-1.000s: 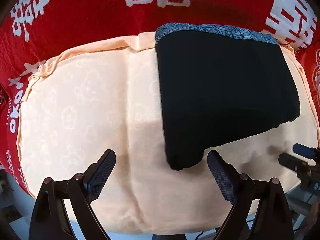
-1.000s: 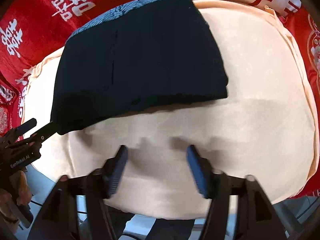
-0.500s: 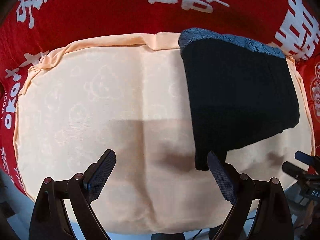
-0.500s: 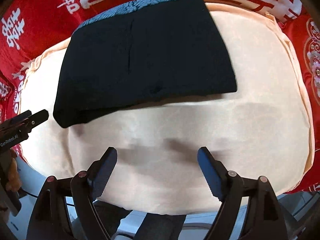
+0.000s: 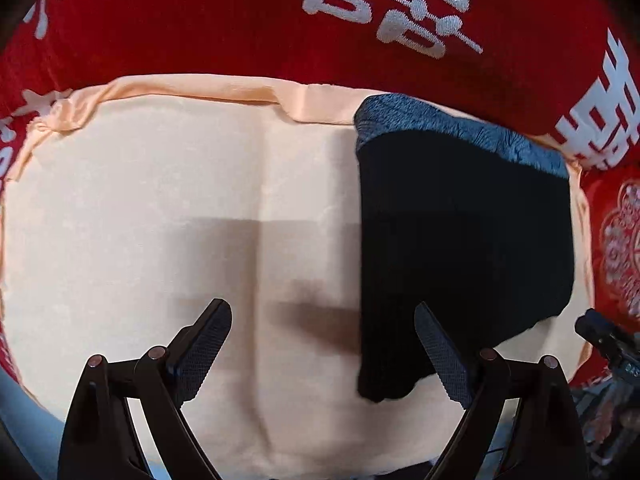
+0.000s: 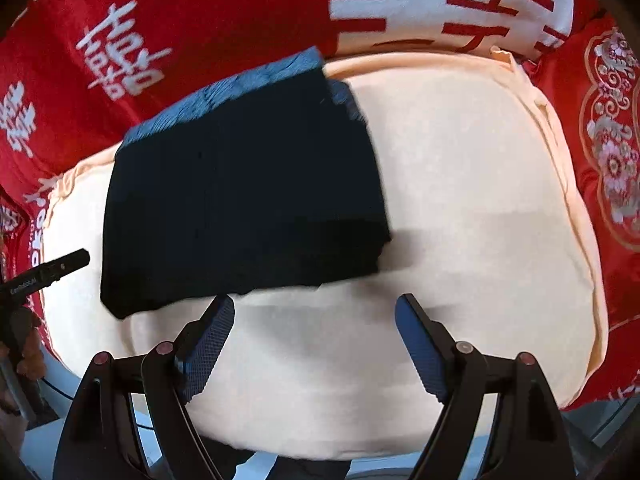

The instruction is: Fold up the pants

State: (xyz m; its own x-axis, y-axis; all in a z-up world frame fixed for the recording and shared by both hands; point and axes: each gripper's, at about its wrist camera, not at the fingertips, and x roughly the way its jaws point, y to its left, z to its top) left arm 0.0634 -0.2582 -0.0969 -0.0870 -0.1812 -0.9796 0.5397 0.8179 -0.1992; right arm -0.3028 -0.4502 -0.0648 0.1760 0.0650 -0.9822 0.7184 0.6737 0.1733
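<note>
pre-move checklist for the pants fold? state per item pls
1. Left hand-held gripper open, nothing between the fingers: ok.
2. Right hand-held gripper open, nothing held: ok.
3. Pants lying in a compact folded block on the peach cloth: ok.
4. Waistband at the far edge, facing the red blanket: ok.
5. Near corner of the pants neat: not ok, it sticks out unevenly.
6. Layers inside the fold aligned: cannot tell.

Bright, even light falls on the peach cloth (image 5: 160, 220), with soft-edged grey shadows across mid-frame. Both fisheye views bow strongly and darken to black at the corners. The pants (image 6: 240, 208) edge smears with blur in the right view.
</note>
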